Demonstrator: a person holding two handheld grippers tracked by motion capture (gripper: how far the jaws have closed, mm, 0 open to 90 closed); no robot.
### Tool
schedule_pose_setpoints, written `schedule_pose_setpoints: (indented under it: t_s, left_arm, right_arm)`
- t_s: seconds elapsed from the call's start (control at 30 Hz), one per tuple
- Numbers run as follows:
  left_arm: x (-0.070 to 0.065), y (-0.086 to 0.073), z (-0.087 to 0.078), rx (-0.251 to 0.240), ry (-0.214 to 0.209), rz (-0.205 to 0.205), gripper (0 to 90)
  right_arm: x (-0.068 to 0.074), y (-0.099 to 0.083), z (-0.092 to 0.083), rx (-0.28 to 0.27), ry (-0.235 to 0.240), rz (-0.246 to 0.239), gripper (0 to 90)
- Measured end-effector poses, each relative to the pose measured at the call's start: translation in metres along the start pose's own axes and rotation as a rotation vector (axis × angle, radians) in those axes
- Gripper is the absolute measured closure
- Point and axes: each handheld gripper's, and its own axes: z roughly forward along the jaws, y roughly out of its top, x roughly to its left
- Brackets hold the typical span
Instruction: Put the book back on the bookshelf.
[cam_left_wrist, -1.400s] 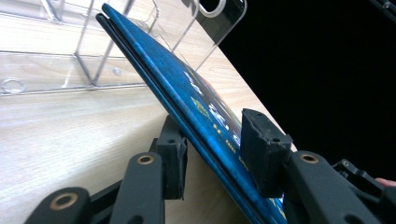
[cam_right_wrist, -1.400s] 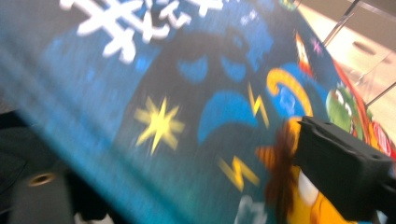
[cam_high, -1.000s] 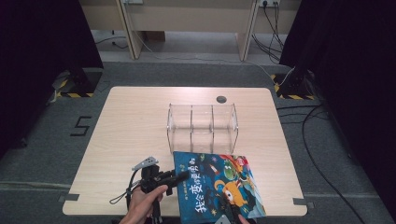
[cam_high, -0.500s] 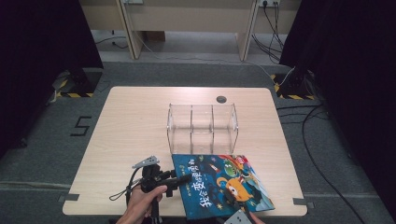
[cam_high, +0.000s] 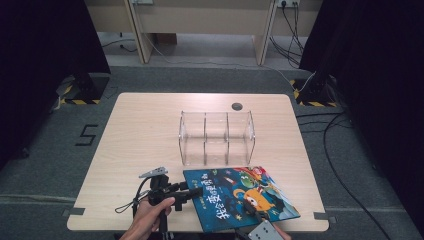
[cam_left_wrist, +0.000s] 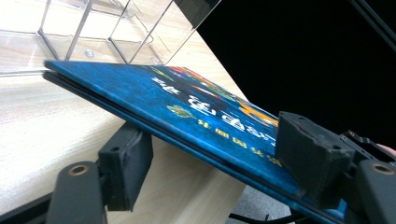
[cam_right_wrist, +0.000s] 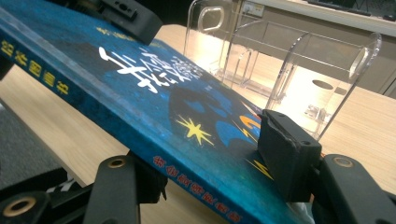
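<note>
My right fingers (cam_right_wrist: 210, 172) squeeze the near edge of the blue picture book (cam_high: 240, 197) and hold it tilted up off the worktop (cam_high: 145, 130). My left fingers (cam_left_wrist: 215, 172) have just been opening. The book's side edge sits between them; one pad (cam_left_wrist: 310, 163) rests on the cover and the other (cam_left_wrist: 126, 163) hangs below without pressing. The clear plastic rack (cam_high: 217, 137) stands just past the book.

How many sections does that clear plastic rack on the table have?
3, side by side in the clear rack at the table's middle, just behind the blue book: one left, one middle, one right. All look empty.
</note>
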Motion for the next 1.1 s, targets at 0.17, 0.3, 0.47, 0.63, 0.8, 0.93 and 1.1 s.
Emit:
schedule_pose_setpoints:
  t_s: [0.17, 0.3, 0.47, 0.63, 0.8, 0.93, 1.1]
  left_arm:
    - [0.003, 0.001, -0.002, -0.020, -0.011, -0.007, 25.2]
    - [0.004, 0.004, -0.007, -0.066, 0.011, -0.007, 24.7]
    - [0.010, 0.009, -0.015, -0.102, 0.060, 0.040, 27.7]
    - [0.015, 0.012, -0.019, -0.102, 0.080, 0.064, 26.2]
    - [0.019, 0.013, -0.022, -0.128, 0.091, 0.048, 26.5]
    - [0.026, 0.015, -0.027, -0.145, 0.126, 0.050, 28.3]
    - [0.033, 0.013, -0.026, -0.107, 0.212, 0.131, 28.3]
  right_arm:
    - [-0.002, 0.001, -0.001, -0.004, 0.006, 0.010, 45.8]
    - [-0.005, 0.002, -0.002, -0.012, 0.012, 0.027, 45.7]
    - [-0.009, 0.002, -0.003, -0.020, 0.021, 0.042, 45.6]
    - [-0.010, 0.003, -0.003, -0.019, 0.023, 0.041, 45.6]
    - [-0.011, 0.003, -0.004, -0.018, 0.026, 0.045, 45.6]
    - [-0.014, 0.004, -0.005, -0.029, 0.027, 0.062, 45.6]
    - [-0.018, 0.005, -0.006, -0.038, 0.027, 0.084, 45.6]
